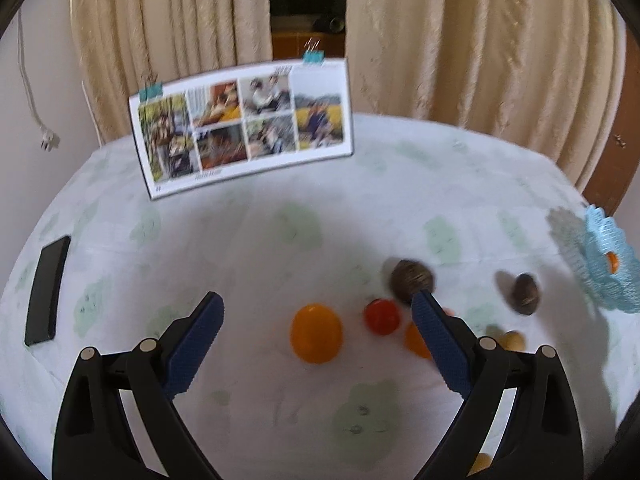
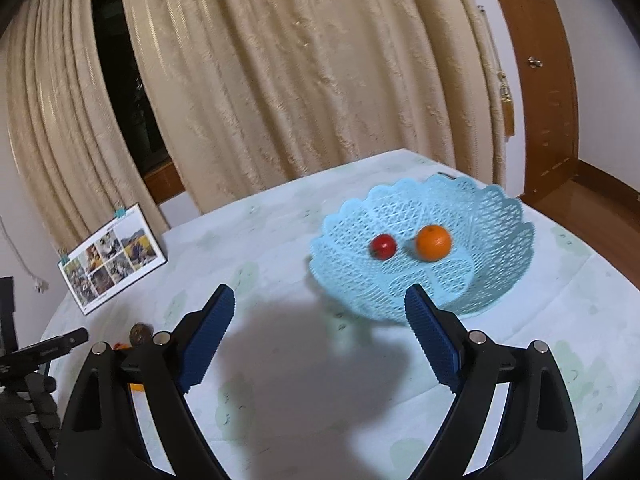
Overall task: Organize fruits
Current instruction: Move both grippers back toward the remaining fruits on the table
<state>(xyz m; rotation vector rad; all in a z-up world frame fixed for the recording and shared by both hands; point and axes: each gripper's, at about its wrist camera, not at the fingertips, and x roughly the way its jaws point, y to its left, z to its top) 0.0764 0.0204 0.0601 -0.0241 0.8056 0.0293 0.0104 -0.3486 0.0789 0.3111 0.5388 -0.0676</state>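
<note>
In the left wrist view my left gripper (image 1: pixel 318 300) is open and empty above the table, with a large orange fruit (image 1: pixel 316 333) between its fingers. A red fruit (image 1: pixel 382 316), a second orange (image 1: pixel 416 340) partly behind the right finger, a brown round fruit (image 1: pixel 410 278), a second brown fruit (image 1: pixel 526 294) and a small yellow fruit (image 1: pixel 513 341) lie to the right. In the right wrist view my right gripper (image 2: pixel 320 294) is open and empty, just in front of the light blue lattice basket (image 2: pixel 480 280), which holds a red fruit (image 2: pixel 383 246) and an orange (image 2: pixel 433 243).
A photo calendar (image 1: pixel 244 128) stands at the back of the cloth-covered table (image 1: pixel 240 240). A black phone (image 1: pixel 48 290) lies at the left. The basket's edge (image 1: pixel 600 264) shows at the far right of the left view. Curtains hang behind the table.
</note>
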